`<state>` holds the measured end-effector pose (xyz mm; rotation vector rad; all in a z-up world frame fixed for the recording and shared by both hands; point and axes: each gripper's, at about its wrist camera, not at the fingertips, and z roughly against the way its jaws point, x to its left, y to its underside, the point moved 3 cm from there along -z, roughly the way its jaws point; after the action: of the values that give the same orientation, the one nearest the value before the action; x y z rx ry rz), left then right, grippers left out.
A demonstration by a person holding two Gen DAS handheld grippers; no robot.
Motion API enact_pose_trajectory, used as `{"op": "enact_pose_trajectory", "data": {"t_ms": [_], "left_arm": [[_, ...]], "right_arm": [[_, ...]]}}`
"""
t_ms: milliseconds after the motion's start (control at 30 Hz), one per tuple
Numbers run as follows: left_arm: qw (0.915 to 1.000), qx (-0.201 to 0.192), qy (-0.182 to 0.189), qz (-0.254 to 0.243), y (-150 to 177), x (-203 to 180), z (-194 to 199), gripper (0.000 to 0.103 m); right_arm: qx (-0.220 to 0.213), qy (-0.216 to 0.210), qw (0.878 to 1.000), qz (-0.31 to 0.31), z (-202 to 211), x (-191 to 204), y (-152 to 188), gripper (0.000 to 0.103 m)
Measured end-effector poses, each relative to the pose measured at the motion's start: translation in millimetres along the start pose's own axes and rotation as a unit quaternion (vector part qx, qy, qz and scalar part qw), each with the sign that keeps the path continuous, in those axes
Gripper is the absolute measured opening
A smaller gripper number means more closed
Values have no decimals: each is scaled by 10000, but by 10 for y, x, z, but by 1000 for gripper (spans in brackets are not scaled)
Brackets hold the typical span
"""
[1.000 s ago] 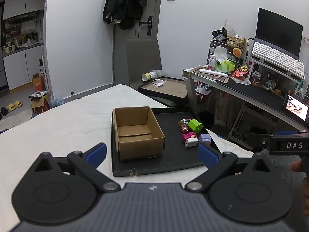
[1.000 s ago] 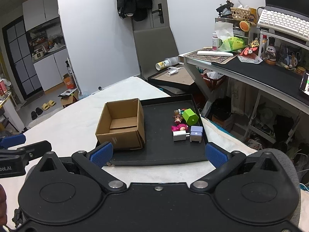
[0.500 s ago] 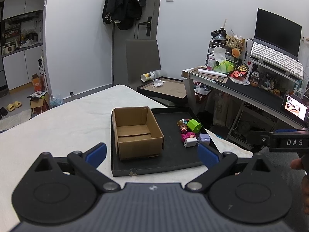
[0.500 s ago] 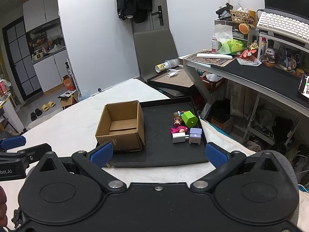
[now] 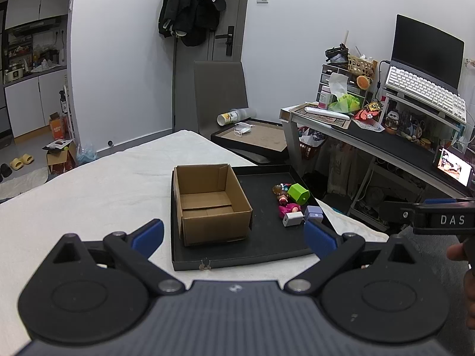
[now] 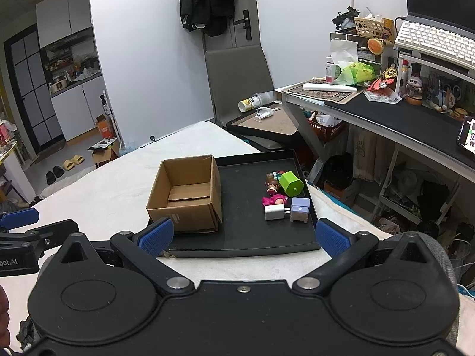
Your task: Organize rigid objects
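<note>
An open, empty cardboard box (image 5: 210,203) (image 6: 186,194) stands on the left part of a black tray (image 5: 267,237) (image 6: 243,231). On the tray's right side lie a green hexagonal block (image 5: 298,192) (image 6: 291,183), a small doll in pink (image 5: 286,204) (image 6: 274,192), a white charger (image 5: 292,219) (image 6: 274,212) and a lilac block (image 5: 314,213) (image 6: 299,209). My left gripper (image 5: 233,235) is open and empty, short of the tray's near edge. My right gripper (image 6: 242,235) is open and empty, just before the tray.
The tray lies on a white cloth-covered surface (image 5: 89,195). A grey chair (image 5: 221,101) and a second tray (image 5: 255,139) stand behind. A cluttered desk (image 5: 386,136) with keyboard and monitor runs along the right. The right gripper's side (image 5: 439,218) shows in the left view.
Both grippers have drifted slightly; the box and toys sit a little higher in view. Nothing was grasped or moved.
</note>
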<state>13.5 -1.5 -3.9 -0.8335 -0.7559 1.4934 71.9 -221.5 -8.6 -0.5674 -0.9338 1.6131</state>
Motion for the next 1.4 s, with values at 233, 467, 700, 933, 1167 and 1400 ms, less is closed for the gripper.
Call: {"op": "enact_pose_trajectory", "data": {"t_ms": [233,467,700,933,1167,1400], "left_arm": [[10000,-7,-2,7,-1,-5,5,100],[10000,-7,0,10,10,-6,1,100],[10000,-8,4,15,13,-6,3,100],[10000,25,43,-50,4,-90,-6,100],[9999,87,72,-54,-30,-105,-129,100],[9997,207,108,25,-52,-71,-327,100]], "right_arm": [[-25,6,10000,39,11,23,3,103],[-18,19,10000,25,12,12,7,103],[-29,17,10000,33,24,14,9,103],[-17,26,10000,-2,0,0,18,103],[-26,39,9999,-102,-80,-76,-6,103],[-130,72,9994,-313,-210,-217,-24,103]]}}
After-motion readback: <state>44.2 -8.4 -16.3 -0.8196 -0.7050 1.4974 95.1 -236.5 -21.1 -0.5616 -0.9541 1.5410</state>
